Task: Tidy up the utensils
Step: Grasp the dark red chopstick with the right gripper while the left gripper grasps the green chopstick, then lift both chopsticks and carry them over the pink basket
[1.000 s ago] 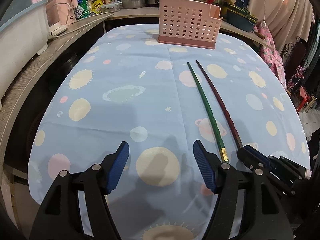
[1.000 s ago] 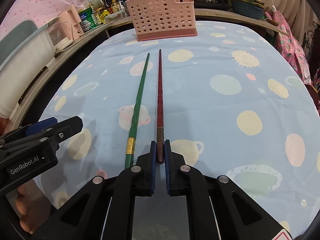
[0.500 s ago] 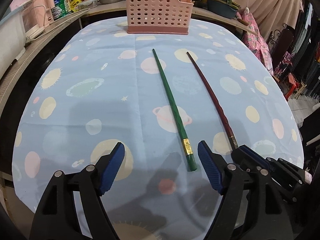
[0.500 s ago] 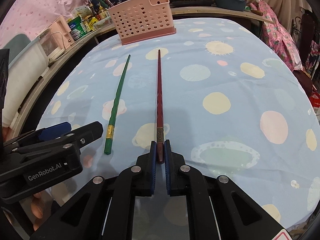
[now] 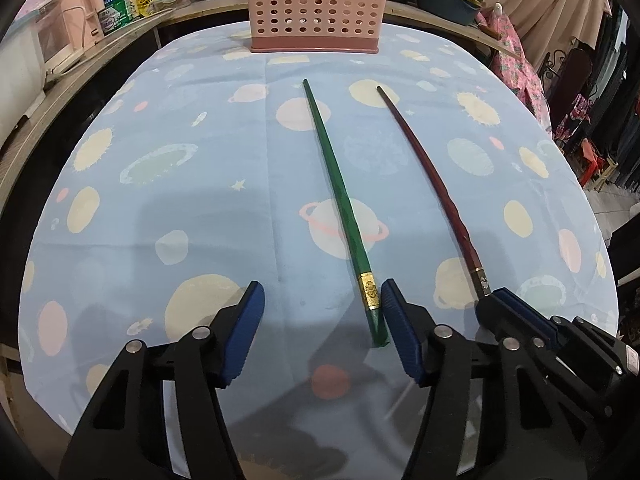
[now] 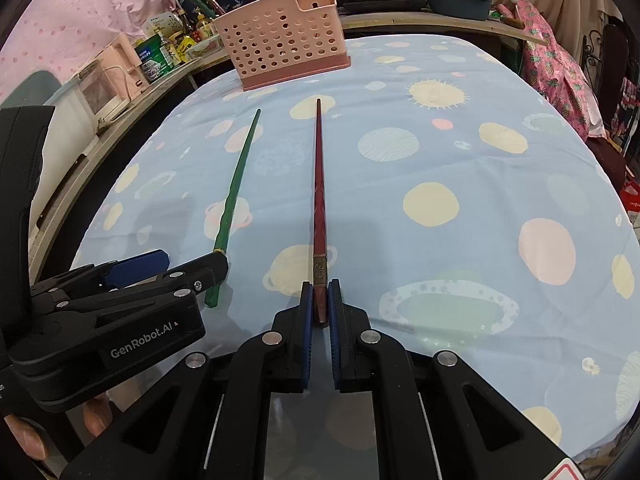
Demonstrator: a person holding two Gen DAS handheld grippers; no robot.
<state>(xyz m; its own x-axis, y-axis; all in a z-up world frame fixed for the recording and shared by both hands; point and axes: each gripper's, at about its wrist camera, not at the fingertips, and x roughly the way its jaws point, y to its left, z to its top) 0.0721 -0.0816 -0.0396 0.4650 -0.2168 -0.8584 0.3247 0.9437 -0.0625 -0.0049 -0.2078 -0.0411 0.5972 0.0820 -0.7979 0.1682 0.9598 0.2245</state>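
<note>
Table under a blue planet-print cloth (image 5: 192,208) fills both views, its near edge cut off behind the tongs. Cluttered counter (image 6: 160,60) off to the left of both tongs: jars and packets, labels too small to read. Pots at the far back are cropped by the frame top. Pink perforated utensil basket (image 5: 316,4) stands far ahead of the left gripper (image 5: 322,334), top cut off in the left wrist view; a red handle pokes from it in the right wrist view.

Green chopstick (image 5: 340,200) lies on the cloth, its butt end between the left tongs' blue pads, close against the right-hand pad; contact unclear. These tongs are apart and have just been closing in.

Right gripper (image 6: 320,308) is clamped on the butt of the dark red chopstick (image 6: 319,184), which points straight ahead toward the basket.

"GenRobot.AI" reads on the left gripper's body. Fingertips (image 6: 96,420) peek under it.
</note>
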